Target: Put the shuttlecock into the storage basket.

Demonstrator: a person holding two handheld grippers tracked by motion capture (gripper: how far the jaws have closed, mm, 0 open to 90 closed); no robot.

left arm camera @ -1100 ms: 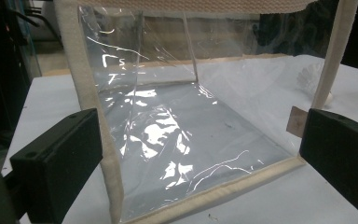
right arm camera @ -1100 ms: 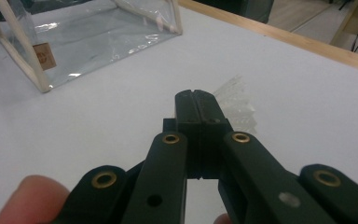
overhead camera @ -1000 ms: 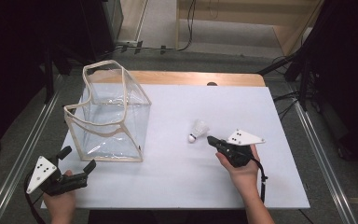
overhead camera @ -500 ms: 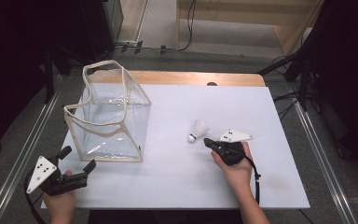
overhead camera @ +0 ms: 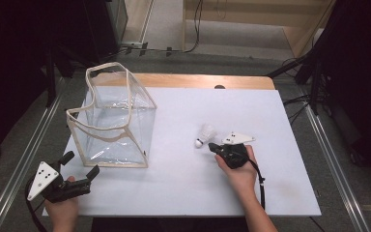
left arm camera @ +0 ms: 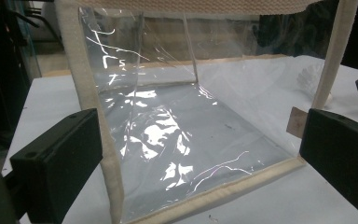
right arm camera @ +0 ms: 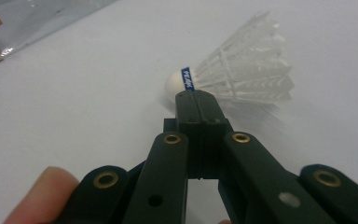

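A white feather shuttlecock (overhead camera: pixel 204 134) lies on its side on the white table top, cork toward the person. My right gripper (overhead camera: pixel 212 146) is shut, jaws pressed together with nothing between them. In the right gripper view its tips (right arm camera: pixel 195 95) sit just short of the shuttlecock (right arm camera: pixel 242 70) and its blue-banded cork; whether they touch, I cannot tell. A clear plastic bag (overhead camera: pixel 111 125) with beige trim stands open at the left. My left gripper (overhead camera: pixel 80 164) rests at the table's front left corner, open, its jaws (left arm camera: pixel 198 156) wide apart facing the bag (left arm camera: pixel 177 116), apart from it.
The white sheet (overhead camera: pixel 270 183) covers the table, with a strip of bare wood (overhead camera: pixel 198 81) along the far edge. Metal rails (overhead camera: pixel 24 159) run along both sides. Cables and dark equipment stand on the floor beyond.
My right gripper has slid a little left and lower, bringing its shut tips up to the shuttlecock's cork. The left gripper, bag and shuttlecock have stayed put.
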